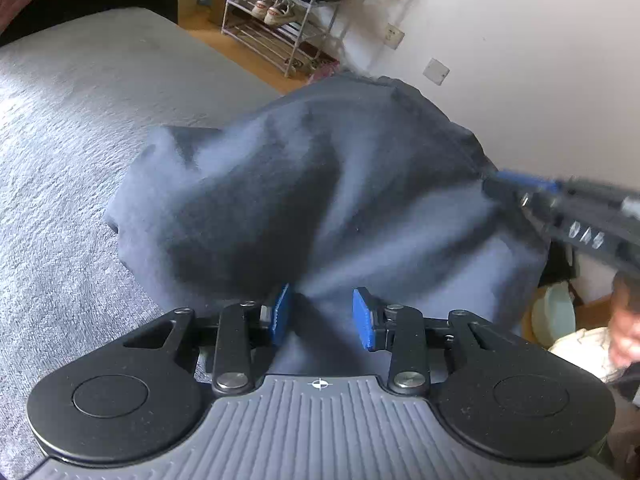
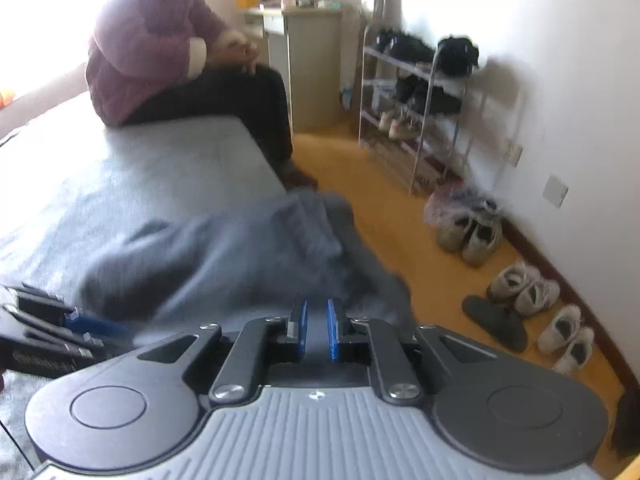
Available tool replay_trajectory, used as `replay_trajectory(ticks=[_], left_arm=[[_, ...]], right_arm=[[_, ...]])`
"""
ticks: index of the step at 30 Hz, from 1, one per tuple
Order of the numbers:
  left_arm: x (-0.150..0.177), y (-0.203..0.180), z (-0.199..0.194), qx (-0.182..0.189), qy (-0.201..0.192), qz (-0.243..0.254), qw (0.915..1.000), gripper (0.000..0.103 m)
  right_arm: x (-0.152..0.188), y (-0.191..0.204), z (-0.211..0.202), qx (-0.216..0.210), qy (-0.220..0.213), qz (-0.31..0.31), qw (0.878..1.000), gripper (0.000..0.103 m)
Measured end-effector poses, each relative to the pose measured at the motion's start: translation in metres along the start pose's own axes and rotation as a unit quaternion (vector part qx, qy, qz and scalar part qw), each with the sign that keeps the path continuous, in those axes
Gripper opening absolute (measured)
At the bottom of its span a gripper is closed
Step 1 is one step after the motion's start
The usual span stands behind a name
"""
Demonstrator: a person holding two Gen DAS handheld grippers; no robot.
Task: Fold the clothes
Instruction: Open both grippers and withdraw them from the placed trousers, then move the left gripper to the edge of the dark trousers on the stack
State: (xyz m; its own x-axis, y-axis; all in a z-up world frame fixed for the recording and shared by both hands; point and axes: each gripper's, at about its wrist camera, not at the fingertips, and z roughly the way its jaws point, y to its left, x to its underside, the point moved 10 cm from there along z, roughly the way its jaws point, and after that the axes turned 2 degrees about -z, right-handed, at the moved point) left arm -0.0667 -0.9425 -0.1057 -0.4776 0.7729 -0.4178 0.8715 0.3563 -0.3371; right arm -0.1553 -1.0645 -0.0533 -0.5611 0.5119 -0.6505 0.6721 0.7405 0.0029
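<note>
At the bed's point(image 1: 60, 128) three-o'clock edge, our right gripper point(image 2: 316, 330) pinches the garment point(image 1: 320, 184); the left gripper point(image 1: 322, 314) gapes, so cloth may slide floorward.

The left gripper point(image 1: 322, 318) has its blue pads spread well apart, with cloth bunched in the gap between them. The right gripper point(image 2: 316, 330) has its pads drawn close together, pinching cloth, and it reaches in from three o'clock in the left wrist view.
</note>
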Motion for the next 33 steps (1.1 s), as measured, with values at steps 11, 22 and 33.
replay_trajectory(ticks=[11, 22, 33], left_arm=[[0.004, 0.000, -0.022, 0.029, -0.037, -0.004, 0.9989, 0.037], [0.017, 0.067, -0.081, 0.058, -0.097, -0.127, 0.9854, 0.038], [-0.005, 0.127, -0.033, 0.114, -0.078, -0.255, 0.9570, 0.043]], right_arm=[[-0.003, 0.015, -0.007, 0.003, 0.005, 0.019, 1.000, 0.012], [-0.005, 0.048, -0.012, 0.000, 0.038, 0.043, 0.998, 0.012], [-0.076, 0.112, 0.036, -0.195, 0.036, -0.128, 0.972, 0.042]])
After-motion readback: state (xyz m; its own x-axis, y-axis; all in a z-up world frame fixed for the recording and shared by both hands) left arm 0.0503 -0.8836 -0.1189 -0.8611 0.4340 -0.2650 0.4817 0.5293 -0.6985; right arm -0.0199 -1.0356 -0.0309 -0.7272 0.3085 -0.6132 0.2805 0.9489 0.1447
